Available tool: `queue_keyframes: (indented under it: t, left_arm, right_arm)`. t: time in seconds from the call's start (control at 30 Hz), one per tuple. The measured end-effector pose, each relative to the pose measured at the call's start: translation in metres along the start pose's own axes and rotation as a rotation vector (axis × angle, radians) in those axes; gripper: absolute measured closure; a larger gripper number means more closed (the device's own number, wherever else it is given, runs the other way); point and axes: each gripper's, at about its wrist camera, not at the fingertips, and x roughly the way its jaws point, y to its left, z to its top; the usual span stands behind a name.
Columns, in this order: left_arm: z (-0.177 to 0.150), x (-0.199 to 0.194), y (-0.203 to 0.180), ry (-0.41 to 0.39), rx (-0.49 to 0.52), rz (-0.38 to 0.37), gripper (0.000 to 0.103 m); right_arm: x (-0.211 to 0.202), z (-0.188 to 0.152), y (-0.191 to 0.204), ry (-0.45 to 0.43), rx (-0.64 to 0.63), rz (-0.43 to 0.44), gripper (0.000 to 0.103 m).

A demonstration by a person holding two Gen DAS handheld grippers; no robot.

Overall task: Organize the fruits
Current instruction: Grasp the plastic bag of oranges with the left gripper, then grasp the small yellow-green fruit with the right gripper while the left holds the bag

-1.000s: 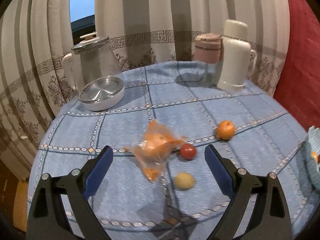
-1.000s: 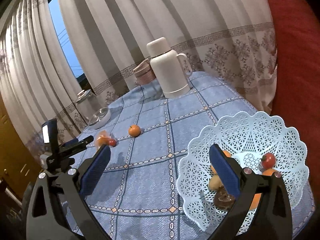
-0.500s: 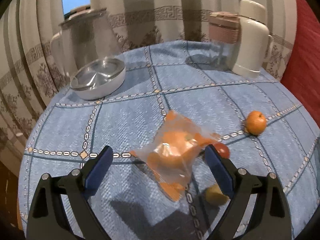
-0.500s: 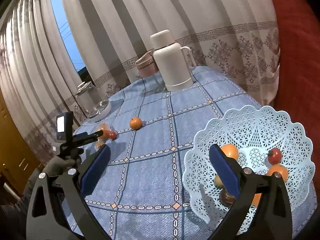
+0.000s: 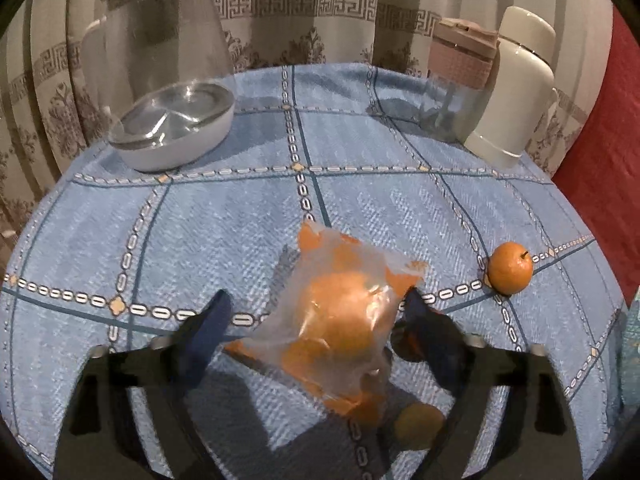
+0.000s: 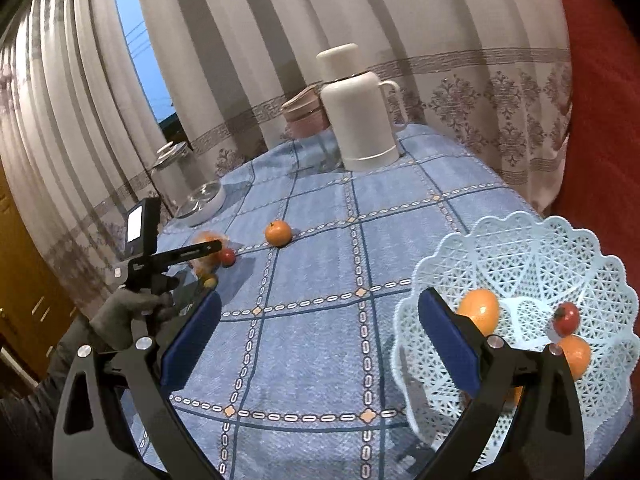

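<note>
since the earlier frame we saw the left gripper come down over the bagged oranges, its jaws just closing in around the bag; pads looked close, contact uncertain. bag lay mid-table near the left edge. right gripper hung wide and empty beside the basket at the right edge. we judged the grasp imminent; loose orange remained.

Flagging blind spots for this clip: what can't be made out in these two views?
- Left wrist view: the tomato is mostly behind the left gripper's finger; whether its pads touch the bag is unclear.
- Left wrist view: the basket is cut off by the right edge.
- Right wrist view: the right gripper's finger covers part of the basket; the bag is small and blocked.
</note>
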Motion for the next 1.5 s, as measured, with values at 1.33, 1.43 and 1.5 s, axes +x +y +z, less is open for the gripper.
queue_keyframes:
  t: [1.33, 1.43, 1.5]
  left_arm:
    - [0.001, -0.07, 0.042, -0.221, -0.18, 0.015, 0.051]
    - [0.001, -0.072, 0.049, -0.226, -0.206, 0.014, 0.051]
    - [0.002, -0.072, 0.053, -0.23, -0.222, 0.016, 0.051]
  right_arm:
    - [0.214, 0.001, 0.162, 0.241, -0.265, 0.077, 0.032]
    - [0.229, -0.002, 0.169, 0.251, -0.289, 0.062, 0.042]
    - [0.237, -0.004, 0.171, 0.263, -0.297, 0.057, 0.046]
